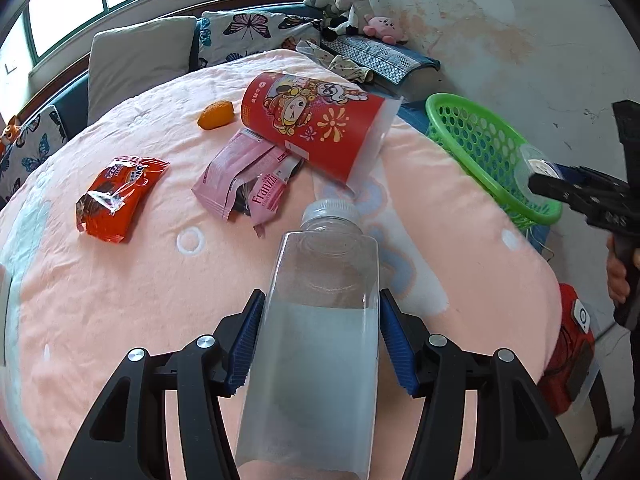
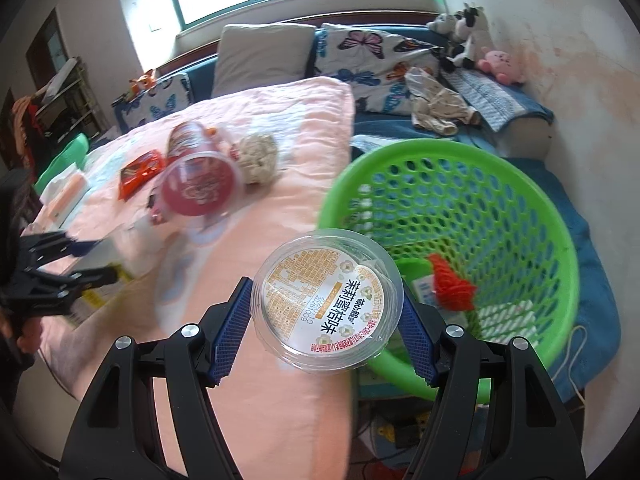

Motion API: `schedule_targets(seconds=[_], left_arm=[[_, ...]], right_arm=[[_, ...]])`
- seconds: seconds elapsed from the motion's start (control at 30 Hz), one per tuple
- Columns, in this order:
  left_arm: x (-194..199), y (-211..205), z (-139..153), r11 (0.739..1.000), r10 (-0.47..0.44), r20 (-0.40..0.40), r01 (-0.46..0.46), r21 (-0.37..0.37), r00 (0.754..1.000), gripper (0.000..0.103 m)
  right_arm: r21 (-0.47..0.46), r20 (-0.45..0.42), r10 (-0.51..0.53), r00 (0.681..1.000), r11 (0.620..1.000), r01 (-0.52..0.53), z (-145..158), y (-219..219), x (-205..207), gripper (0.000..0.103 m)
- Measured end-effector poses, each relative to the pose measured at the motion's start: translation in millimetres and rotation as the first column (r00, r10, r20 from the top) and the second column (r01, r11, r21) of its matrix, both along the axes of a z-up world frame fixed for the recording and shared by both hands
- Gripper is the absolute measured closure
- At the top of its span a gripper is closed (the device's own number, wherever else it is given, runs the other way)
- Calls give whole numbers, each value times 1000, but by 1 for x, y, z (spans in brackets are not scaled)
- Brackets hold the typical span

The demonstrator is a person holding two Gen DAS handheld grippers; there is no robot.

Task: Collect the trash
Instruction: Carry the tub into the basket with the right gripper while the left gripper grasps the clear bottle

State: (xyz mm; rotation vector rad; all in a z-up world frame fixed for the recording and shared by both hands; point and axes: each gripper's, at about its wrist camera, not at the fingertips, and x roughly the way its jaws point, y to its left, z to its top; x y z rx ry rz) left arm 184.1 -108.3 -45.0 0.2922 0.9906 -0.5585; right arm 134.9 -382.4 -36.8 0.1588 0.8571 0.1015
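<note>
In the left wrist view my left gripper [image 1: 322, 300] is shut on a clear square plastic bottle [image 1: 320, 264], its cap pointing away over the pink blanket [image 1: 120, 300]. My right gripper [image 2: 324, 283] is shut on a clear sealed cup [image 2: 326, 312] with a printed lid, held at the near rim of the green basket [image 2: 440, 148]. A red crumpled piece [image 2: 452, 284] and other scraps lie in the basket. On the blanket lie a red printed tub [image 1: 320, 120] on its side, pink wrappers [image 1: 248, 176], a red wrapper [image 1: 120, 196] and an orange piece [image 1: 216, 114].
The basket [image 1: 480, 148] sits on the blue bedding at the blanket's right edge. Pillows [image 1: 140, 56] and plush toys [image 1: 348, 4] line the far side under the window. A crumpled pale wad [image 2: 258, 156] lies behind the tub. A stained wall [image 1: 520, 40] is at right.
</note>
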Motion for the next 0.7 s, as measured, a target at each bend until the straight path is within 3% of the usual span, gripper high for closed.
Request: schedule_targets(seconds=[0.3, 0.53, 0.7], left_arm=[[-31, -11, 29, 996, -70, 45, 72, -47, 997, 48], [-31, -49, 48, 989, -123, 74, 129, -74, 990, 48], [-21, -85, 57, 983, -156, 79, 163, -91, 985, 48]], right_arm=[[-15, -22, -110, 994, 994, 110, -7, -45, 4, 34], [-20, -42, -173, 984, 985, 173, -16, -73, 11, 32], [-6, -45, -205, 978, 979, 205, -20, -91, 11, 23]])
